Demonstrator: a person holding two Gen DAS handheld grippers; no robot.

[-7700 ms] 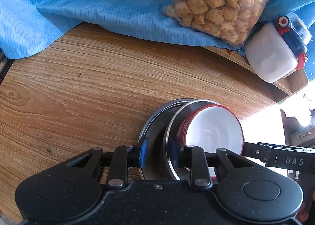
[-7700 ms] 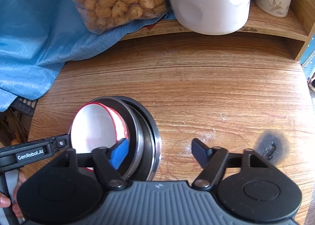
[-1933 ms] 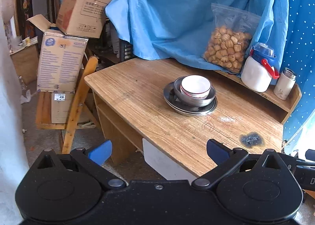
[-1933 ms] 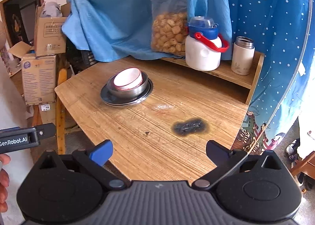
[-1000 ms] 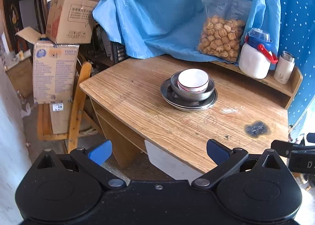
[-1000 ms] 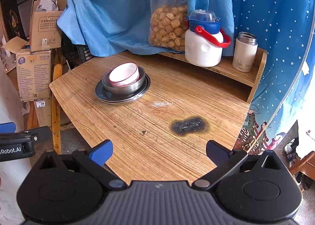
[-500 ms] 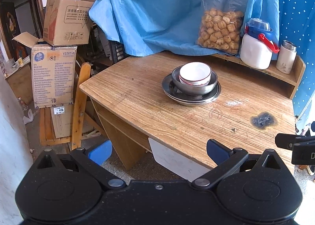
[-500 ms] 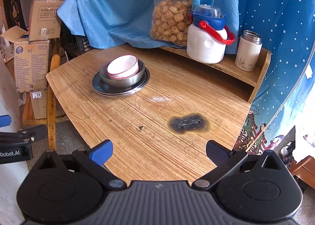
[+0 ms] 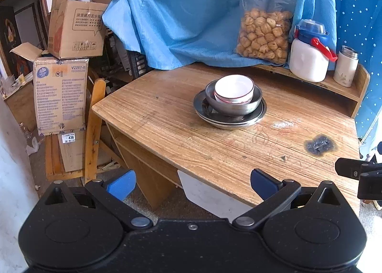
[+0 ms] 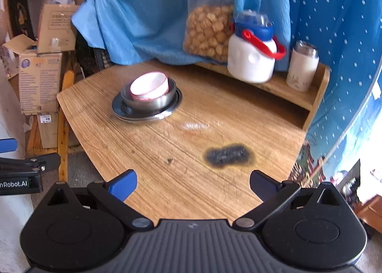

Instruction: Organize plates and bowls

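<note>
A white bowl with a red rim [image 9: 234, 91] sits inside a steel bowl [image 9: 232, 105], which rests on stacked steel plates [image 9: 229, 119] in the middle of the wooden table [image 9: 167, 129]. The same stack shows in the right wrist view: white bowl [image 10: 149, 85], steel bowl [image 10: 148, 102], plates [image 10: 145, 113]. My left gripper [image 9: 192, 183] is open and empty, held back off the table's front edge. My right gripper [image 10: 193, 185] is open and empty above the table's near edge.
A bag of biscuits [image 9: 262, 31], a white jug with blue lid [image 9: 309, 58] and a small flask [image 9: 346, 67] stand on a raised shelf at the back. A burn mark [image 9: 320, 145] lies right of the stack. Cardboard boxes [image 9: 59, 91] and a wooden chair [image 9: 93, 129] stand left of the table.
Both grippers have let go of the stack and pulled far back from the table, jaws wide open. In the last second both views shifted slightly; the stack has not moved.
</note>
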